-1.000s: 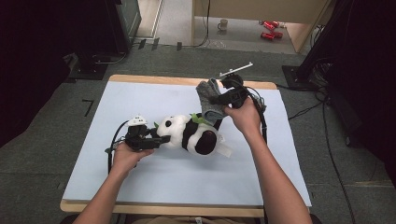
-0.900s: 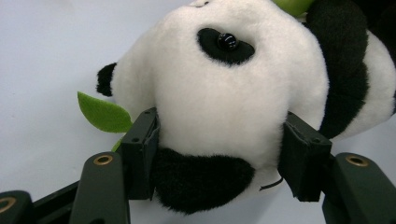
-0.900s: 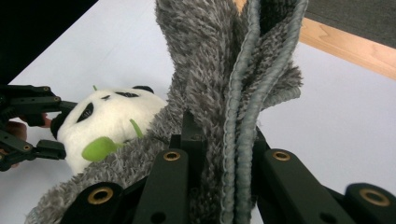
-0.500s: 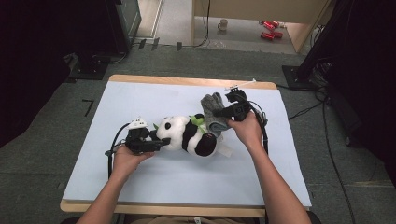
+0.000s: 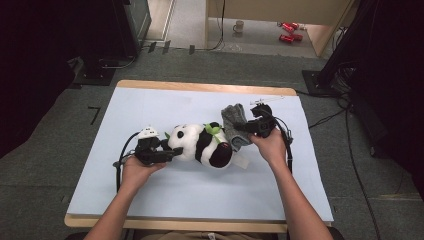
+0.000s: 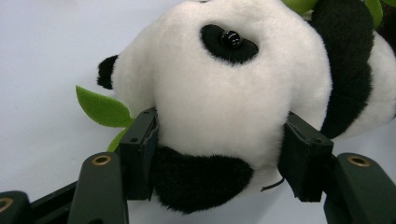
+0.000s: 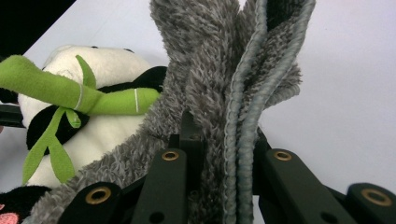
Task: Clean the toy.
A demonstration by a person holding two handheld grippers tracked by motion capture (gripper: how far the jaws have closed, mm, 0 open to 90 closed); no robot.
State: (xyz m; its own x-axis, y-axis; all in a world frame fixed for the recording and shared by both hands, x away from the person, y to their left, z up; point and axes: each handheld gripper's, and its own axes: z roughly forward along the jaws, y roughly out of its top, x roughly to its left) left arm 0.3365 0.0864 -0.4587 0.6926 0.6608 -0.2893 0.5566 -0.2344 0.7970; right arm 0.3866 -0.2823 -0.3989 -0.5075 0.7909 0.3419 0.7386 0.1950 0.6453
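A black-and-white panda plush [image 5: 202, 145] lies on its side in the middle of the pale blue mat [image 5: 150, 105], with a green felt bamboo sprig [image 7: 70, 95] on its chest. My left gripper [image 5: 167, 152] is shut on the panda's head [image 6: 219, 93], one pad on each side. A grey fuzzy sock [image 5: 234, 125] rests against the panda's lower body. My right gripper [image 5: 248, 129] is shut on the sock's bunched fabric [image 7: 219, 107], its ribbed edge running up between the jaws.
The wooden table edge [image 5: 200, 86] frames the mat. A cable [image 5: 287, 145] trails from the right gripper toward the table's right side. Beyond the table, a mug [image 5: 239, 25] and red cans [image 5: 286, 31] sit on the floor.
My right gripper has come down and toward the panda with the grey sock, which now lies against the plush. The left gripper has stayed on the head.
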